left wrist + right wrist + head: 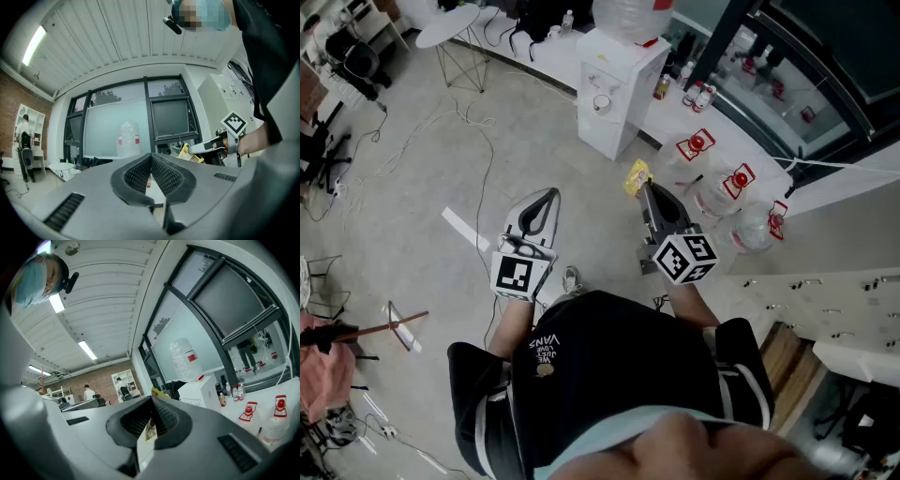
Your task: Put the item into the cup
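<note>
My right gripper (pixel 643 185) is shut on a small yellow packet (pixel 636 176), whose top sticks out past the jaw tips. In the right gripper view the packet (pixel 149 430) sits pinched between the ribbed pads, and its yellow corner (pixel 159 391) shows above them. My left gripper (pixel 548 193) is held level beside it, on the left, shut with nothing between its pads (pixel 140 172). From the left gripper view I see the right gripper (pixel 199 148) with the packet (pixel 190 153) at its tip. Both are held in the air above the floor. I can make out no cup for certain.
A white water dispenser (pixel 614 89) with a big bottle on top stands ahead by a white ledge (pixel 675 122). Clear water jugs with red tags (pixel 727 192) sit to the right. Cables (pixel 478 141) trail over the grey floor (pixel 412 187). A round white table (pixel 445 28) stands far left.
</note>
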`<act>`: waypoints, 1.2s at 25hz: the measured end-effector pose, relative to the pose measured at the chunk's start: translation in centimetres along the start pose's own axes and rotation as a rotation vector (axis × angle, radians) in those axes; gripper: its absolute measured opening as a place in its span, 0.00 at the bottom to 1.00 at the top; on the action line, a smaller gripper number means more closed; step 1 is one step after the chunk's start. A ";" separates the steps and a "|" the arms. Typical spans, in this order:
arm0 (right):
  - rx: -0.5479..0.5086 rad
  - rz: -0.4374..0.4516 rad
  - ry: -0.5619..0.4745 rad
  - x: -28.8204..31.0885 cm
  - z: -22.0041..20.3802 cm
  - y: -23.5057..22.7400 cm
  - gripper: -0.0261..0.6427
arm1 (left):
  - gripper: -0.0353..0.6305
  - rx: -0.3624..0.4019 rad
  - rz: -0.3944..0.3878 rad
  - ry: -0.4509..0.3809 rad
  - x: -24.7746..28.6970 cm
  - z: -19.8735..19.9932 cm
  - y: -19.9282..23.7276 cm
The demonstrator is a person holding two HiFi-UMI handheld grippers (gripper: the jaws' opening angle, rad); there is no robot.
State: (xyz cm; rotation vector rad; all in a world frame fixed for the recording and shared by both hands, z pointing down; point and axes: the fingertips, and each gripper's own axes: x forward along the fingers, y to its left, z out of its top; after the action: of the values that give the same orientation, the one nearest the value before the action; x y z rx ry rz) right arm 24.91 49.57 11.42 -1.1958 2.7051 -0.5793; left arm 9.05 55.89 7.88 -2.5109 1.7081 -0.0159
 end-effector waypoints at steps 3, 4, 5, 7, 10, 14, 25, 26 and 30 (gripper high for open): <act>0.001 -0.006 0.000 1.0 0.0 0.1 0.10 | 0.08 0.005 -0.011 0.007 0.4 -0.6 0.9; 0.001 -0.008 0.000 1.5 0.0 0.1 0.10 | 0.08 -0.001 -0.013 0.006 0.5 -0.7 1.4; 0.001 -0.011 0.001 2.0 0.0 0.2 0.10 | 0.08 -0.007 -0.015 0.006 0.7 -0.8 1.8; -0.001 -0.024 0.000 3.0 -0.1 0.2 0.10 | 0.08 -0.014 -0.025 0.008 1.1 -1.2 2.9; -0.007 -0.043 -0.013 5.0 -0.1 0.3 0.10 | 0.08 -0.024 -0.051 0.015 1.9 -1.8 4.9; 0.012 -0.082 -0.021 7.7 -0.5 0.1 0.10 | 0.09 -0.027 -0.103 0.026 3.2 -3.2 7.7; 0.083 -0.163 0.029 15.4 -2.5 -5.3 0.10 | 0.10 -0.061 -0.167 0.108 10.8 -8.6 12.6; 0.083 -0.163 0.034 16.5 -2.5 -6.1 0.10 | 0.10 -0.065 -0.165 0.118 12.0 -9.1 13.2; 0.084 -0.143 0.062 21.0 -1.6 -9.2 0.10 | 0.10 -0.059 -0.158 0.138 17.0 -10.4 15.0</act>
State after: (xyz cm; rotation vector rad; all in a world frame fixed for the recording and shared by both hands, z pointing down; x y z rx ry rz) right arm 16.55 28.99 17.34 -1.3791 2.6305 -0.7523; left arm 0.69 33.82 16.03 -2.7415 1.5728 -0.1566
